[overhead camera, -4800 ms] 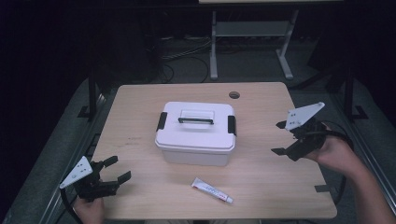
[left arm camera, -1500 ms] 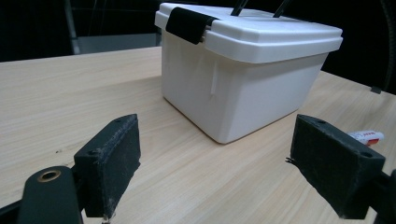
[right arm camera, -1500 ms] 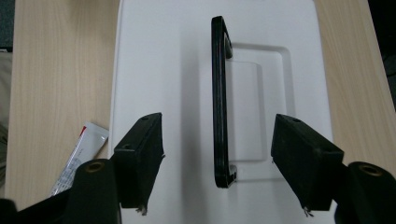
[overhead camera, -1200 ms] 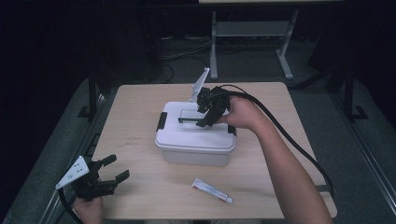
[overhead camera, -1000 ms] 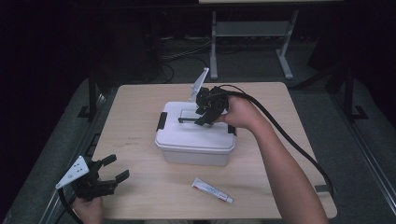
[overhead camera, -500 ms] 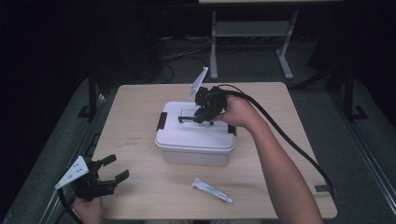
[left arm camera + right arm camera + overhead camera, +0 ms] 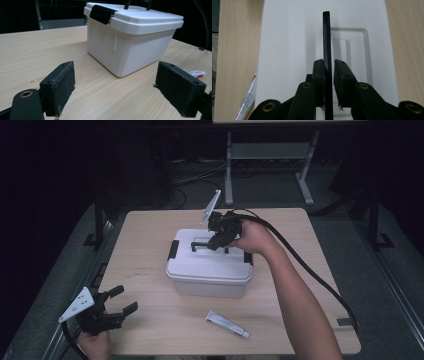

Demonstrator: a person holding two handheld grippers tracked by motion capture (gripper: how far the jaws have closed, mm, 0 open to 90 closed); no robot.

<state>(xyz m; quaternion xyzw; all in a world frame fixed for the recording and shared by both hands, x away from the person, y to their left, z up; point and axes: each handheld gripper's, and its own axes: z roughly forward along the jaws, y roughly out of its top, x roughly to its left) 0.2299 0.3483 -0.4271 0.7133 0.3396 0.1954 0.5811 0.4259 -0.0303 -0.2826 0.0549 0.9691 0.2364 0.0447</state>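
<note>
The right gripper's (image 7: 329, 72) fingers (image 7: 319, 75) have just been closing and now pinch the box's (image 7: 210, 270) upright black handle (image 7: 326, 37), centre frame. The left gripper (image 7: 112, 307), lower left, hovers over the counter (image 7: 150, 245), fingers (image 7: 60, 82) wide apart, empty. A tube (image 7: 227, 324) lies near the box.
</note>
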